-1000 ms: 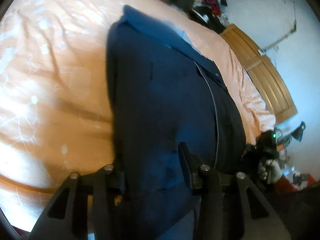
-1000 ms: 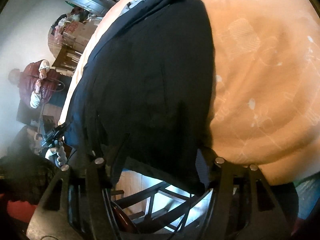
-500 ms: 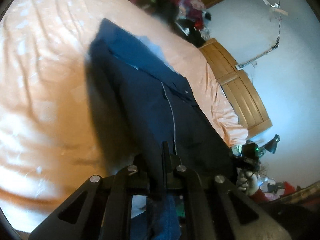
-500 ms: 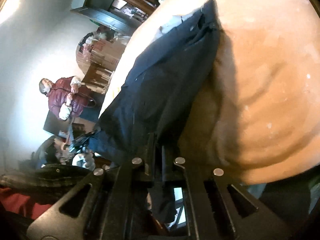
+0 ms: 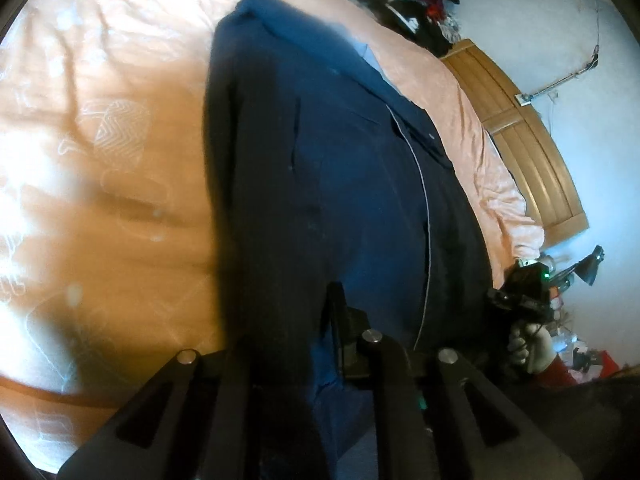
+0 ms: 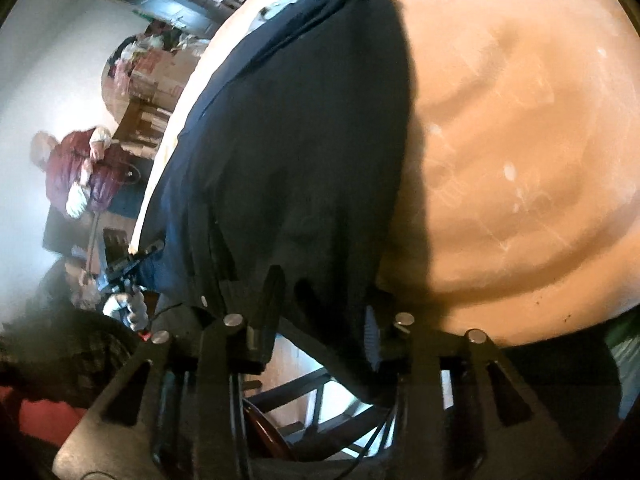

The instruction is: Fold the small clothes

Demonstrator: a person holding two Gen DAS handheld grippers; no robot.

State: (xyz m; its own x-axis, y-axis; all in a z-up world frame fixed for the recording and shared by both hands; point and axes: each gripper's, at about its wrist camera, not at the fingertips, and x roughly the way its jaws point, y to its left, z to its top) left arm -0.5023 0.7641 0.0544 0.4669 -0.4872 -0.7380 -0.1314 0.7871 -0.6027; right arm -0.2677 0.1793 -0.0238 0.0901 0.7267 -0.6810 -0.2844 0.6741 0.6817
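Over the orange bedspread [image 5: 100,208], both claws agape, left claw [image 5: 288,320] half-hidden under navy garment [image 5: 340,184].

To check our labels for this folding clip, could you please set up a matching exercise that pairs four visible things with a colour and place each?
Things:
1. garment
2. bedsheet
3. headboard
4. desk lamp

Descriptions:
A. black, off the bed, near the wall
B. peach-orange, lying under the garment
C. navy, spread out on the bed
D. brown wood, at the bed's end

Pairs: 1-C; 2-B; 3-D; 4-A
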